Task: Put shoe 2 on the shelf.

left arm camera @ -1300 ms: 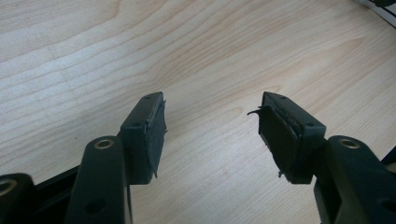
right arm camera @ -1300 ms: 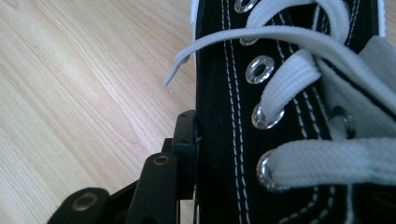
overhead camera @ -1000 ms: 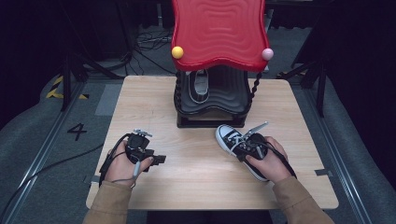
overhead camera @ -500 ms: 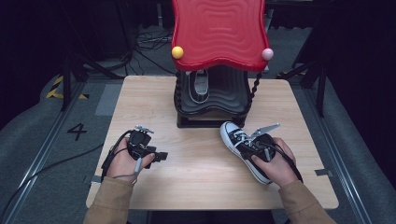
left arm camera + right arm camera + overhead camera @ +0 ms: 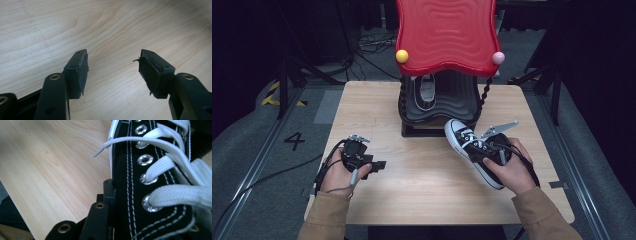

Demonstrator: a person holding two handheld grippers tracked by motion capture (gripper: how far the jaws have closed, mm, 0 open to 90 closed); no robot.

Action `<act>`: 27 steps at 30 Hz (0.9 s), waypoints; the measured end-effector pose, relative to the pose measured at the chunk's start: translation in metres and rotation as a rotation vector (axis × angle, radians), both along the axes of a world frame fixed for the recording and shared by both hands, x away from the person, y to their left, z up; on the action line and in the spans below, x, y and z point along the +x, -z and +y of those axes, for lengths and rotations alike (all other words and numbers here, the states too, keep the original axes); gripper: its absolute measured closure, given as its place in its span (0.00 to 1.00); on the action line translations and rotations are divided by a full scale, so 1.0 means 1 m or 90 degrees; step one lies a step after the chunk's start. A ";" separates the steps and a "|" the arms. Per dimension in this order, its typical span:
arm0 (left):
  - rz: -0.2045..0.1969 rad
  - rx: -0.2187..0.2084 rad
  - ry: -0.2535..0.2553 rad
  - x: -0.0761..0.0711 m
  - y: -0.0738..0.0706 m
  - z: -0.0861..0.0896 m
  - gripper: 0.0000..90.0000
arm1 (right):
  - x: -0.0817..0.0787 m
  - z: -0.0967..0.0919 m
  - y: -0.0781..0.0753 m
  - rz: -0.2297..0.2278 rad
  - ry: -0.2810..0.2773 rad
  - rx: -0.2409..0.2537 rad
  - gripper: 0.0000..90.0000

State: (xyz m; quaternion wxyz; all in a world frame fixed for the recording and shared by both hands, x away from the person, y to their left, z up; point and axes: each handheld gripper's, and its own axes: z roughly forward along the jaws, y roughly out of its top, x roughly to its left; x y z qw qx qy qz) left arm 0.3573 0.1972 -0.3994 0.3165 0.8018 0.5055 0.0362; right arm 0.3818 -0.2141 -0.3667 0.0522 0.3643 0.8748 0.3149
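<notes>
A black canvas sneaker [image 5: 469,147] with white laces and a white sole hangs tilted above the wooden table [image 5: 422,200], toe toward the rack. My right gripper [image 5: 492,150] is shut on its side by the eyelets; the jaws have just been closing with the shoe between them. In the right gripper view one finger [image 5: 109,195] presses the black canvas of the sneaker [image 5: 155,182], and the other finger is hidden behind it. My left gripper [image 5: 374,165] rests low over the table at the left, open, with bare wood between its jaws [image 5: 113,72].
A shoe rack stands at the table's far middle: a red wavy top shelf [image 5: 447,35] with a yellow ball [image 5: 402,56] and a pink ball [image 5: 498,58], and a black lower shelf [image 5: 452,107] holding another sneaker [image 5: 426,90].
My right hand has lifted the sneaker off the table and carried it a little toward the rack. The left hand has stayed where it was.
</notes>
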 end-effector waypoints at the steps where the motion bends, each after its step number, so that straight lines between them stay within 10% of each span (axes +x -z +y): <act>1: -0.002 0.000 0.000 -0.001 0.000 0.001 0.47 | 0.001 0.001 -0.003 0.002 -0.005 0.000 0.95; 12: -0.003 -0.001 -0.008 -0.007 0.000 0.007 0.46 | 0.011 0.009 -0.040 -0.033 -0.002 0.011 0.95; 27: -0.010 0.024 -0.023 -0.014 0.003 0.012 0.36 | 0.067 0.030 -0.061 -0.113 0.092 -0.009 0.95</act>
